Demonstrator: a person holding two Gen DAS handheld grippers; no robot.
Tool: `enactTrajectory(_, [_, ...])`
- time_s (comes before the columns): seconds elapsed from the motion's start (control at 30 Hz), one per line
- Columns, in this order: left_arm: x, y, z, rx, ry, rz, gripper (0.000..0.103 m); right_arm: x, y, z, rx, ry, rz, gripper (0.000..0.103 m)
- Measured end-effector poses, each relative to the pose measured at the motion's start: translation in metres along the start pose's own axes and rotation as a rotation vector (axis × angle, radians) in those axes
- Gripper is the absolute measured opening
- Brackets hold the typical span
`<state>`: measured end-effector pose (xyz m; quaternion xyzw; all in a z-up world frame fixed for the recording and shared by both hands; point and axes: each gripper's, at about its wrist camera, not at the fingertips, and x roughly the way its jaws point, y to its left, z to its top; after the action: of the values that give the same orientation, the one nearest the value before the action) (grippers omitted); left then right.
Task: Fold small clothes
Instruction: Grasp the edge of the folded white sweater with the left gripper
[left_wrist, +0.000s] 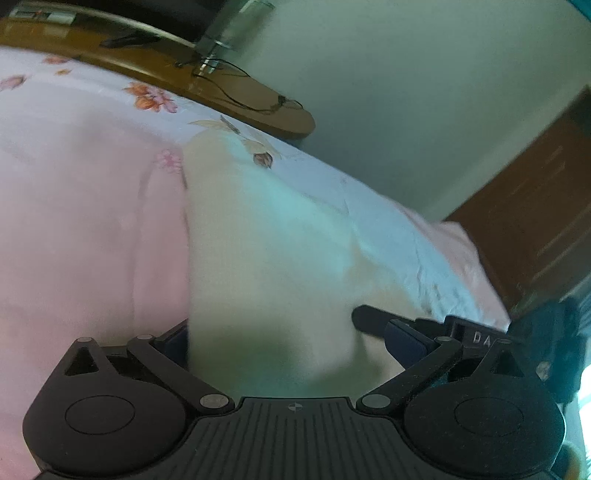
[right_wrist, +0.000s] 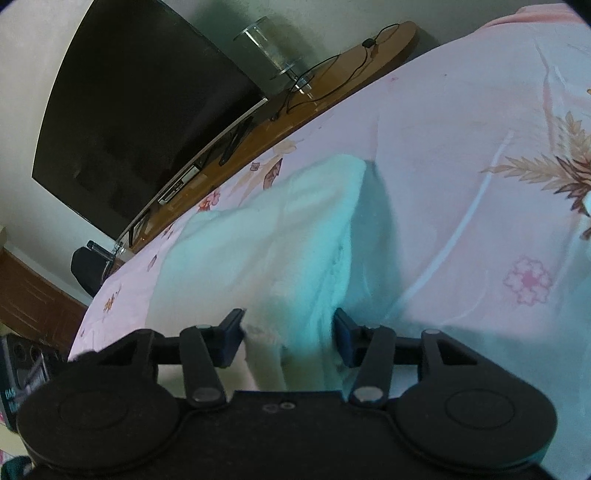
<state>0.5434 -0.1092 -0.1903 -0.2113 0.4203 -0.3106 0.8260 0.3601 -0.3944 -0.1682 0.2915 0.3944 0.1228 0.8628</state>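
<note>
Pale cream soft cloth garment (right_wrist: 280, 236) rumpled on the floral pink bed (right_wrist: 461, 155), barely folded; both grippers' jaws apart around it.

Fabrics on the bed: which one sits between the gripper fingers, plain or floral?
The plain white garment; it carries no print and lies atop the pink floral bedsheet, which spreads flat beyond both hand-held grippers.

We see a white cloth (right_wrist: 280, 236) on a pink bedsheet (right_wrist: 461, 155) (orange-brown flower prints), black gripper fingers (right_wrist: 231, 341).
</note>
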Motion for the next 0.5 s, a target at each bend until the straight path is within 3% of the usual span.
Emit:
enactTrajectory(0.1, [-0.001,0.003,0.002,-0.032,-0.002,-0.01,0.095,-0.002,-0.004,-0.002,0.02,0.005,0.027,0.04])
enactTrajectory(0.23, [-0.008,0.021,0.005,-0.111,-0.026,0.009,0.056,0.0,-0.006,0.0,0.016,0.011,0.035,0.04])
enactTrajectory(0.5, [-0.011,0.024,0.002,-0.136,-0.029,-0.001,0.042,0.005,-0.002,0.001,-0.004,0.006,0.033,0.043])
